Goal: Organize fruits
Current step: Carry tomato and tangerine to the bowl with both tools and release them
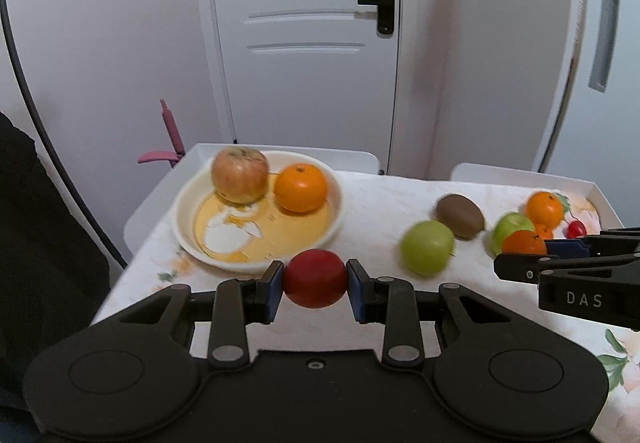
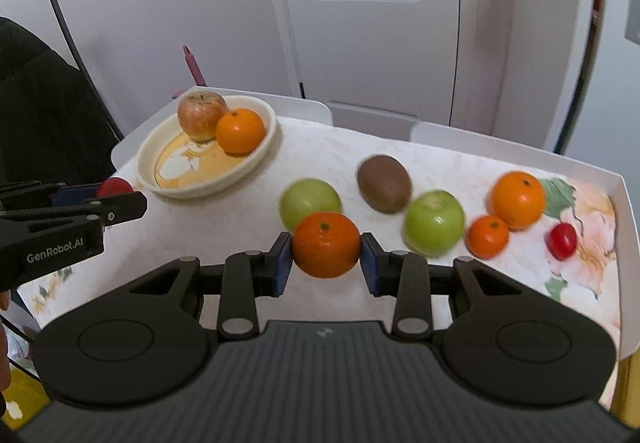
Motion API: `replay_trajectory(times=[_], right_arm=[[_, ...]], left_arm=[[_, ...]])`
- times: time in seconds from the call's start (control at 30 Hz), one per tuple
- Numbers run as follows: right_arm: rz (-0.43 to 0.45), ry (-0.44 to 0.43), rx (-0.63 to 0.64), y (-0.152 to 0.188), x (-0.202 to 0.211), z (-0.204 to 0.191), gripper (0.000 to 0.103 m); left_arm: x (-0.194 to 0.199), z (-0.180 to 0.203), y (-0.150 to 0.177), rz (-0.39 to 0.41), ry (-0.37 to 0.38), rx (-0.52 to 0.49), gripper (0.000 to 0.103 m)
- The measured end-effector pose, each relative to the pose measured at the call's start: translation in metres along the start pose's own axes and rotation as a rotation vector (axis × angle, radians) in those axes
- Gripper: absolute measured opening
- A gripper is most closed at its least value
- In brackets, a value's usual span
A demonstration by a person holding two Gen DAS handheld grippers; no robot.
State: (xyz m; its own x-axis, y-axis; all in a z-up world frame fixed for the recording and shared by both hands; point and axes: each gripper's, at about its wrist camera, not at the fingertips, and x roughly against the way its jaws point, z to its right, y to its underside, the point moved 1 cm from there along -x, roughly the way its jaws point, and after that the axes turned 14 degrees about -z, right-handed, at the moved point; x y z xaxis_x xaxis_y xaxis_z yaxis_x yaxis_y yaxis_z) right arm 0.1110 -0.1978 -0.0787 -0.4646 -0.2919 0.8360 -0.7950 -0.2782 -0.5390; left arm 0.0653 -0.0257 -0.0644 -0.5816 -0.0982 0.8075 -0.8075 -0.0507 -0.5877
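My left gripper [image 1: 315, 283] is shut on a small red fruit [image 1: 315, 278], held just in front of a cream plate [image 1: 188, 239]. In the plate lie a reddish apple [image 1: 239, 174] and an orange [image 1: 301, 187]. My right gripper [image 2: 326, 255] is shut on a mandarin [image 2: 326, 245], raised above the table. On the cloth sit two green apples [image 2: 309, 201] [image 2: 434, 223], a kiwi [image 2: 384, 183], an orange [image 2: 518, 199], a small mandarin [image 2: 488, 237] and a red cherry tomato [image 2: 562, 241]. The left gripper [image 2: 116, 191] also shows at the left edge of the right wrist view.
The table is a white raised-rim tray [image 2: 616, 203] with a floral cloth. A white door [image 1: 304, 35] and wall stand behind it. A dark garment [image 1: 36, 243] and a black rod [image 1: 24, 91] are on the left, a pink object [image 1: 170, 139] beyond the table's far corner.
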Motion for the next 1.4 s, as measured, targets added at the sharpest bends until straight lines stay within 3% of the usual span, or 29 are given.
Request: replay_trajectory(times=[0.43, 0.77, 1.3, 1.4], right_arm=[[0.016, 0.008, -0.009, -0.059, -0.022, -0.062, 0.051], [-0.012, 0.03, -0.033, -0.088, -0.059, -0.088, 0.051], [-0.053, 0.056, -0.098, -0.103, -0.098, -0.099, 0.051], [-0.054, 0.065, -0.112, -0.101, -0.099, -0.097, 0.051]], left_arm=[[-0.02, -0.067, -0.047, -0.001, 0.018, -0.043, 0.037], [-0.071, -0.102, -0.072, -0.047, 0.045, -0.095, 0.037], [-0.141, -0.113, -0.09, -0.13, 0.074, -0.194, 0.037], [-0.142, -0.111, -0.089, -0.128, 0.079, -0.206, 0.045]])
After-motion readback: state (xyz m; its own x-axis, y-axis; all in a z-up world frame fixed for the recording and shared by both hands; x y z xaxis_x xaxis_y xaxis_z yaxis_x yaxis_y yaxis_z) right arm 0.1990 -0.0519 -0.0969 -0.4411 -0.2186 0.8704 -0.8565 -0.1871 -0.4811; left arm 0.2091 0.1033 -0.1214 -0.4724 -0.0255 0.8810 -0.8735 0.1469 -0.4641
